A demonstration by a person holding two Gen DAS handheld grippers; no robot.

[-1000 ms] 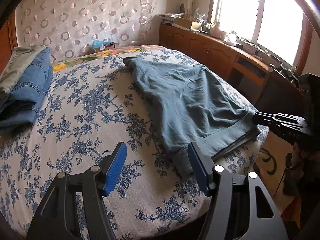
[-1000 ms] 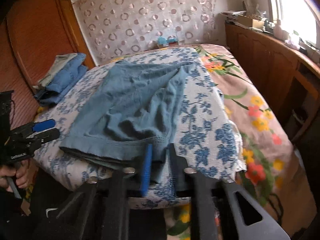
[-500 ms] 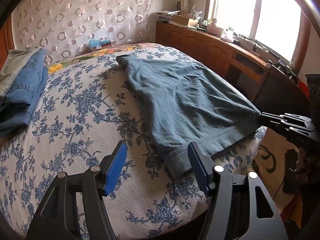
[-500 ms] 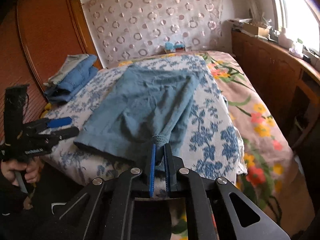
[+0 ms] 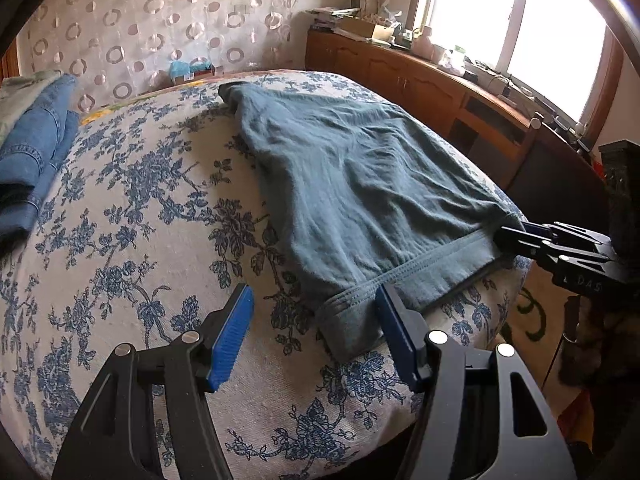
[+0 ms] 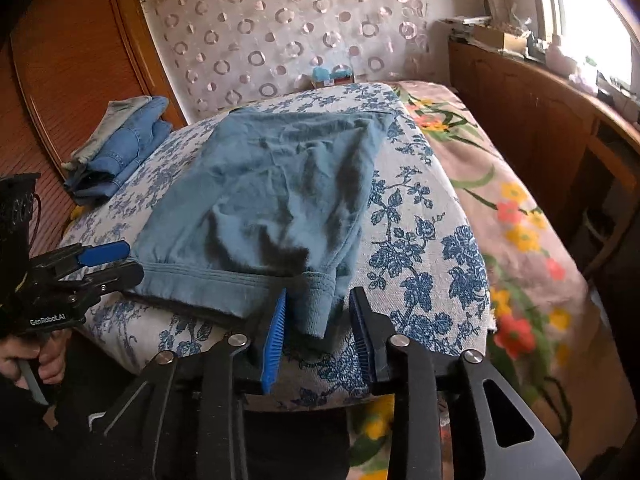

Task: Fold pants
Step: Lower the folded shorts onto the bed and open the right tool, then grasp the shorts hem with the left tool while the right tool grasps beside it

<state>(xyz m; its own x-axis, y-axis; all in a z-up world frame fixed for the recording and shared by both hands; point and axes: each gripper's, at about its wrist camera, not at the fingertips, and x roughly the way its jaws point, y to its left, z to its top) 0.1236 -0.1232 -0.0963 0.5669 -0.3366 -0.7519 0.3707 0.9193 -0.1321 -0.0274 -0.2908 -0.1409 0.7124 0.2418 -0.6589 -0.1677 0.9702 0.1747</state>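
Grey-blue pants point(image 5: 360, 184) lie spread on the bed, waistband toward me at the near edge; they also show in the right wrist view point(image 6: 272, 196). My left gripper point(image 5: 314, 334) is open, its fingers either side of the near-left waistband corner point(image 5: 348, 320), which lies on the bed. My right gripper point(image 6: 318, 322) is open around the right waistband corner point(image 6: 316, 304), which hangs loose between its pads. The right gripper also shows in the left wrist view point(image 5: 516, 236) at the waistband's far end, and the left gripper shows in the right wrist view point(image 6: 108, 260).
The bed point(image 5: 132, 248) has a blue floral cover. Folded jeans point(image 5: 36, 152) are stacked at its far left, also seen in the right wrist view point(image 6: 120, 144). A wooden cabinet point(image 5: 440, 88) runs under the window on the right. A padded headboard point(image 6: 288, 28) stands behind.
My right gripper was shut on the waistband corner and has opened, and the corner has dropped onto the bed edge. The pants now lie flatter. My left gripper stayed open and moved closer to the waistband.
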